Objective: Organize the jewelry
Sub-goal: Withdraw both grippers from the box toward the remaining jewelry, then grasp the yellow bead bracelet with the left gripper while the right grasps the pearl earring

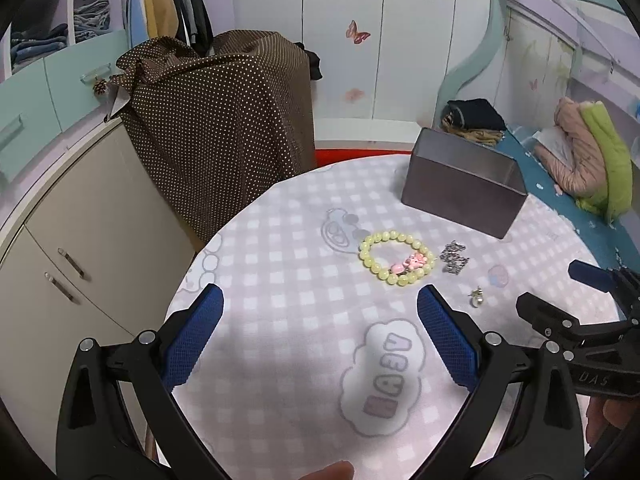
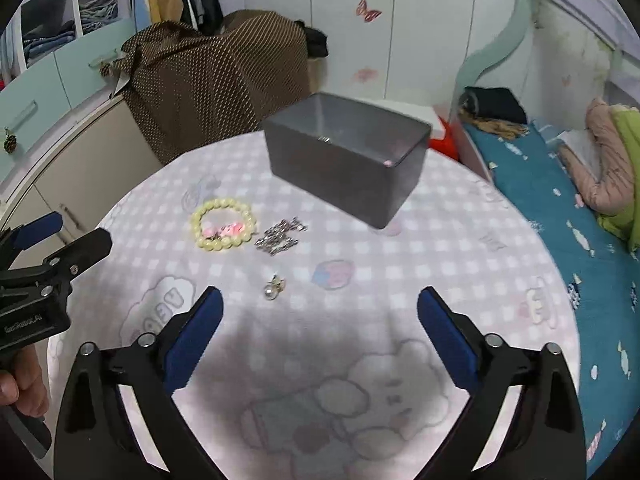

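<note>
Two grippers are held above a round counter [image 2: 460, 264] covered with a pink checked cloth, both angled downward toward its surface. The left gripper [image 1: 320, 312] is seen over the near left part of the counter; its blue-padded fingers [image 1: 202, 328] are spread wide and nothing is held or touched between them. The right gripper [image 2: 320, 312] is positioned beside it, likewise pitched down, with its fingers [image 2: 448, 340] standing wide apart and empty above bare cloth. A hand [image 2: 22, 384] is partly visible at the handle of the left gripper in the right wrist view. The jewelry is laid out on the cloth ahead of both grippers: a yellow bead bracelet [image 1: 396, 258] with a pink charm, a silver chain [image 1: 454, 261] bunched just beside it, and a small pearl earring [image 2: 274, 288] lying apart, nearer the grippers. A grey open-topped box [image 2: 348, 160] is set at the far side of the counter, beyond the jewelry; a small item is glimpsed inside, too indistinct to identify. A bed [image 2: 532, 192] with a teal cover is noted to the right.
</note>
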The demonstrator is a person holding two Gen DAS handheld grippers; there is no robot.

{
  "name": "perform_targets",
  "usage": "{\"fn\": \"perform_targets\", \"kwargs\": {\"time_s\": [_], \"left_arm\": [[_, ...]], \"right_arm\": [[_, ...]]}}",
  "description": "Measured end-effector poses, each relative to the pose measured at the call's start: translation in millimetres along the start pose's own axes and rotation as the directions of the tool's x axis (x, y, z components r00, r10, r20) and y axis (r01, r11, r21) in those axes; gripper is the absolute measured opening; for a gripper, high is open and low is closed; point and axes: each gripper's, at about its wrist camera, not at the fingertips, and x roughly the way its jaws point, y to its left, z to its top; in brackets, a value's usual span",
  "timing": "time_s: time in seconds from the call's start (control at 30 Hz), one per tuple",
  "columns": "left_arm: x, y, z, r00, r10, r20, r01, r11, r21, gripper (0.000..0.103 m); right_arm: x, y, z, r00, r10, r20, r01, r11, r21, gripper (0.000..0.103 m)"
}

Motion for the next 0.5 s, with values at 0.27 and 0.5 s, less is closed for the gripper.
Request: {"fn": "perform_targets", "kwargs": {"time_s": [0.27, 0.5], "left_arm": [[33, -2, 13, 1.0, 0.016, -0.023, -0.015, 1.0, 0.019, 0.097], [71, -3, 32, 0.999, 0.028, -0.044, -0.027, 0.999, 0.027, 0.097]], "right_arm": [[21, 6, -2, 0.998, 0.032, -0.058, -0.033, 0.999, -0.014, 0.061], [38, 14, 3, 0.994, 0.061, -0.088, -0.064, 0.997, -0.033, 0.048]]}}
